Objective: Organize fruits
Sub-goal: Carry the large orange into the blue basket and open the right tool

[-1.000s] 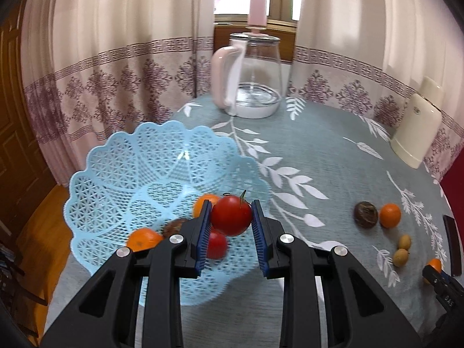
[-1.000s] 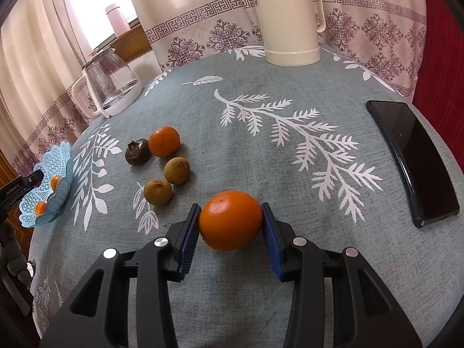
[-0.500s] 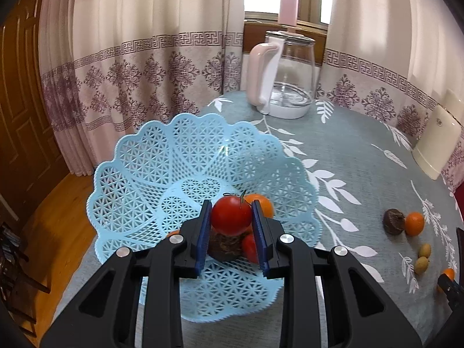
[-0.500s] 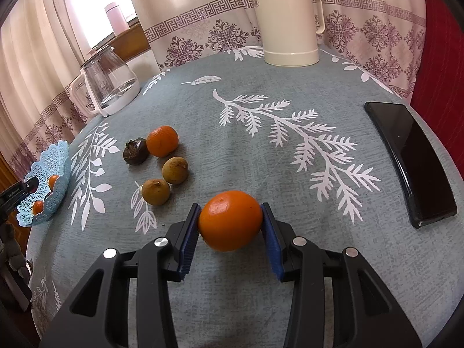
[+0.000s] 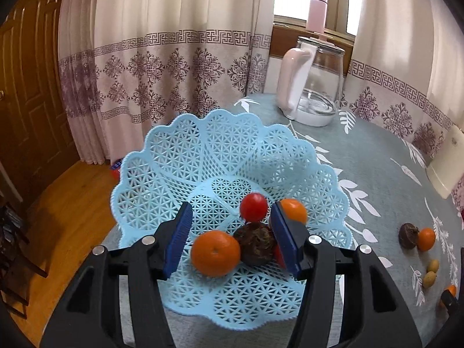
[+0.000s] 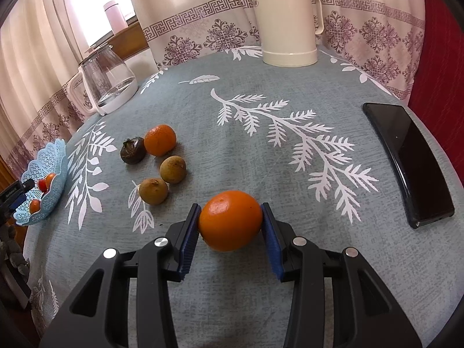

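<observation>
While the left tongs gape over the basket, an orange sits pinched in the right tongs.

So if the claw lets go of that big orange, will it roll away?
Probably a little. The orange is round and the tablecloth looks flat, so nothing would stop it. The cloth's rough weave may slow it soon. Its skin looks shiny, so it might slip, though the right claw presses ridged blue pads on both sides.
</observation>
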A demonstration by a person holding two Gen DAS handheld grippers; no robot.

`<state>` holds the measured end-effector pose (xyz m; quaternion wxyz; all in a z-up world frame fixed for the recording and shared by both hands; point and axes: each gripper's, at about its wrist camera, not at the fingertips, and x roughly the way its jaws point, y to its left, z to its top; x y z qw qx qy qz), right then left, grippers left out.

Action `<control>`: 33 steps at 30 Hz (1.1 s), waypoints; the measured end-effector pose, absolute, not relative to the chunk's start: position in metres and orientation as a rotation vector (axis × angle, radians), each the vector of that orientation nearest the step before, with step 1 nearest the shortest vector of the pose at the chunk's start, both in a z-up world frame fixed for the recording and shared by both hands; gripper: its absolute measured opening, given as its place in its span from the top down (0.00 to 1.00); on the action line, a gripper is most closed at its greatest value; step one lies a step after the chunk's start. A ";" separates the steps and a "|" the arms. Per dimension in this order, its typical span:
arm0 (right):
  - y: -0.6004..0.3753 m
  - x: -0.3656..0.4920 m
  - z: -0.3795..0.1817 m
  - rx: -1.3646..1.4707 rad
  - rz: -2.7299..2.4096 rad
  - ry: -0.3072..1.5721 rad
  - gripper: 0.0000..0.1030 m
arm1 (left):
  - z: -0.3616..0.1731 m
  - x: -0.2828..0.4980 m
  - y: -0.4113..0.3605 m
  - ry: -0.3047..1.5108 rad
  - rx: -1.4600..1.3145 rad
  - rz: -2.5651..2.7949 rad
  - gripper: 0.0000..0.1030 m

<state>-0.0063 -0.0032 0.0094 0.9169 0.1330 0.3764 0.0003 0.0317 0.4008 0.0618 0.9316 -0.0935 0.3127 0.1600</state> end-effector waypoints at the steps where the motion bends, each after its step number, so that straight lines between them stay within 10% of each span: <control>1: -0.003 -0.006 0.010 0.272 0.000 0.774 0.59 | 0.063 0.030 0.403 0.636 -0.194 0.331 0.44; 33: 0.224 0.021 0.094 0.057 0.497 0.667 0.59 | 0.083 -0.006 0.441 0.565 -0.196 0.404 0.19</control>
